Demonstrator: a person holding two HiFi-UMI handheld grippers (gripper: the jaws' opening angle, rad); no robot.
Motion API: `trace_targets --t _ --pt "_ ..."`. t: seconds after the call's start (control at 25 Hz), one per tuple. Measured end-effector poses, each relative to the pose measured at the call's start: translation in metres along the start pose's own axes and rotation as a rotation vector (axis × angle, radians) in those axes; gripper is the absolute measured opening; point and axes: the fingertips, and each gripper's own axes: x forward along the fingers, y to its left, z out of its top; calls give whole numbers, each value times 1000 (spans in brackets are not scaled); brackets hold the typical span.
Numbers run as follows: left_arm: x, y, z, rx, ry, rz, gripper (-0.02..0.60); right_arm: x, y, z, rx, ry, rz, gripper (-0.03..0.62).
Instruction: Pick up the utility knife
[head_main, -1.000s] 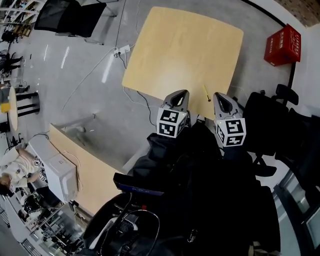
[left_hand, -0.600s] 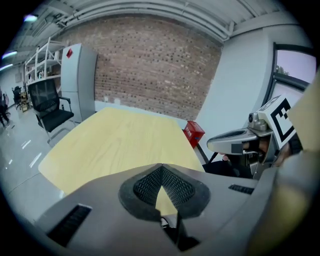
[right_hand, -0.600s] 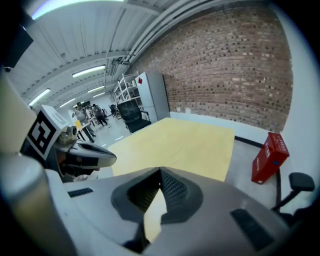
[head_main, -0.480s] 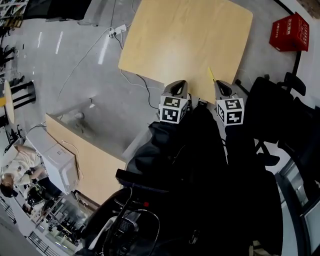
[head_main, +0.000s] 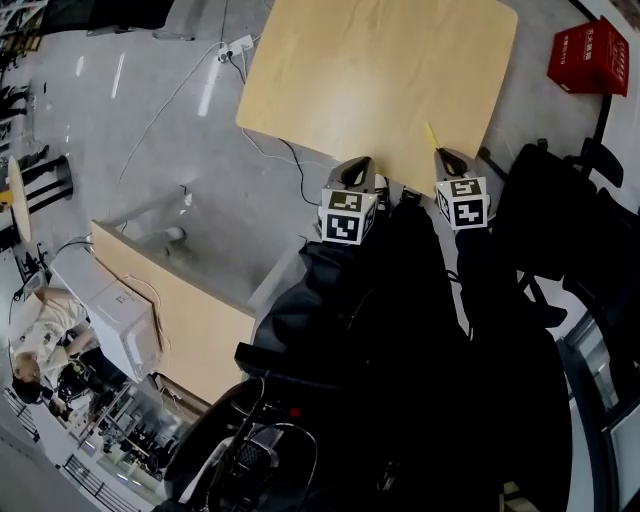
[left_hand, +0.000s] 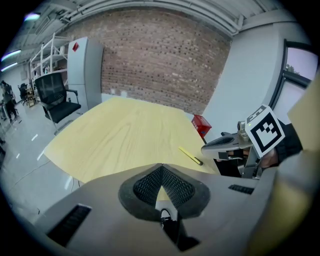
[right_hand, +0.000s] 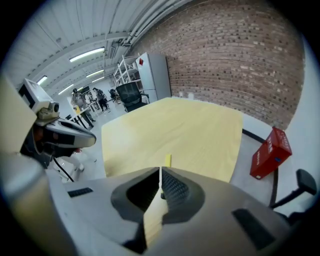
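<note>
- Your left gripper (left_hand: 161, 169) had its jaws pressed together, the ribbed pads meeting at the tip with nothing between them.
- Your right gripper (right_hand: 160, 172) was the same: jaws closed tip to tip and empty, with only a sliver of table (right_hand: 175, 127) showing through the slit lower down.
- The knife (head_main: 432, 135), a slim yellow one with a dark end, lay flat on the table (head_main: 370, 70) close to its near right edge.
- In the head view it sat just ahead of your right gripper (head_main: 447, 155), its dark end towards those tips; I cannot tell whether they touched it.
- In the right gripper view the yellow end of the knife (right_hand: 167, 160) showed just above the closed tips, slightly right of the seam and outside the jaws.
- In the left gripper view the knife (left_hand: 190, 155) lay off to the right of your left jaws, well apart from them and just beside your right gripper (left_hand: 220, 145).
- In the head view your left gripper (head_main: 360, 163) hung at the table's near edge, left of the knife.
- A red box (head_main: 585, 55) stood on the floor beyond the table's right side.
</note>
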Motion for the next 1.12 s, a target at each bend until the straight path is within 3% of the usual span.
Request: trace_targets --t 0.2,0.52,1.12 --pt "0 5 -9 -9 9 1 0 13 -3 -9 -21 35 -3 8" --pt "2 7 -13 -4 6 -1 0 27 -6 -21 -47 98 -17 83" --pt "0 12 -20 -20 12 0 0 38 -10 -33 -85 168 -43 73"
